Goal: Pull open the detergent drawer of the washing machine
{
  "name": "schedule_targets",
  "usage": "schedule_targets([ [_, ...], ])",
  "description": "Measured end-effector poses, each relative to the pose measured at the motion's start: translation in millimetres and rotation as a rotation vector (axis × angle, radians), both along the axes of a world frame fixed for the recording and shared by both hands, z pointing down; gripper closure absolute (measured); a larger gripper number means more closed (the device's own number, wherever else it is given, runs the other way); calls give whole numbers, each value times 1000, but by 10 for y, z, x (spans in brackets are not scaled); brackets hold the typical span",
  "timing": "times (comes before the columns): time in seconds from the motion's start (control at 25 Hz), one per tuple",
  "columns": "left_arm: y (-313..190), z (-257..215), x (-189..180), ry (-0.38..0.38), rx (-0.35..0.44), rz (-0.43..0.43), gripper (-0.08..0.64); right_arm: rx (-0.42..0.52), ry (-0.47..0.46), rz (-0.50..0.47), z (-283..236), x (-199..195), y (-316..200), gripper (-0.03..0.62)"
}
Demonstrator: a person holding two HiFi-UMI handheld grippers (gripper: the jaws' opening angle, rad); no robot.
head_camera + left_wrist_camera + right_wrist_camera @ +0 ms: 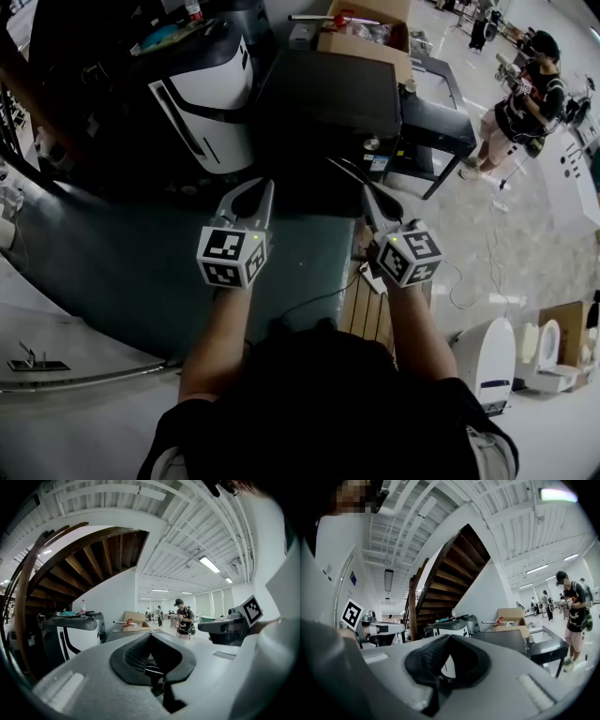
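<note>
- Grippers sat side by side at mid-frame in the head view: the left gripper (259, 192) and the right gripper (369, 193) each had jaws pressed together on nothing.
- No view let me make out the drawer or the washing machine; a white appliance (211, 94) stood at upper left and a dark box (328, 94) at top centre.
- Approach seemed the step in hand, with the pull not yet started.
- Next, one gripper would need to find the drawer front, spread its jaws and reach its handle.
</note>
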State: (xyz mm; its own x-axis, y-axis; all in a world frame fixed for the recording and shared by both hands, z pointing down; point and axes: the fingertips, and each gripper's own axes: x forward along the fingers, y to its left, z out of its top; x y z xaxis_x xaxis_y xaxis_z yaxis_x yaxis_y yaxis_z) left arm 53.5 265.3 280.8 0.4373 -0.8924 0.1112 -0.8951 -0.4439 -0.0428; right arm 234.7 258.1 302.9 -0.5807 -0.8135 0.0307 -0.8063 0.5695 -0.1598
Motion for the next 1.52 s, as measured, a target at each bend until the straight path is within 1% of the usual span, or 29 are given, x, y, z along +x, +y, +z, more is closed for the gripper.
schedule_targets([
  [0.08,-28,3,41,3,-1,-5,549,-3,-12,-11,5,57,-18,589],
  [0.32,-136,100,214,13,-17,-24,549,-26,-2,-78,109,174,-47,589],
  [0.48,-209,178,269,12,-35,-38,549,-43,-2,-103,181,247,-147,589],
  [0.6,-292,207,261,8,-44,-39,549,-58,-4,-121,224,210,-245,589],
  [0.8,-524,304,166,20,-62,-36,549,-83,10,-150,336,27,-443,589],
  [0.96,-889,425,38,35,-77,-24,549,-99,24,-149,432,-109,-778,589],
  [1.16,-1534,491,-126,48,-92,2,549,-119,39,-141,484,-307,-1378,589],
  [1.32,-2037,485,-312,51,-93,18,549,-131,53,-158,507,-598,-1875,589],
  [1.52,-2537,595,-607,61,-124,21,549,-161,72,-178,607,-969,-2379,589],
])
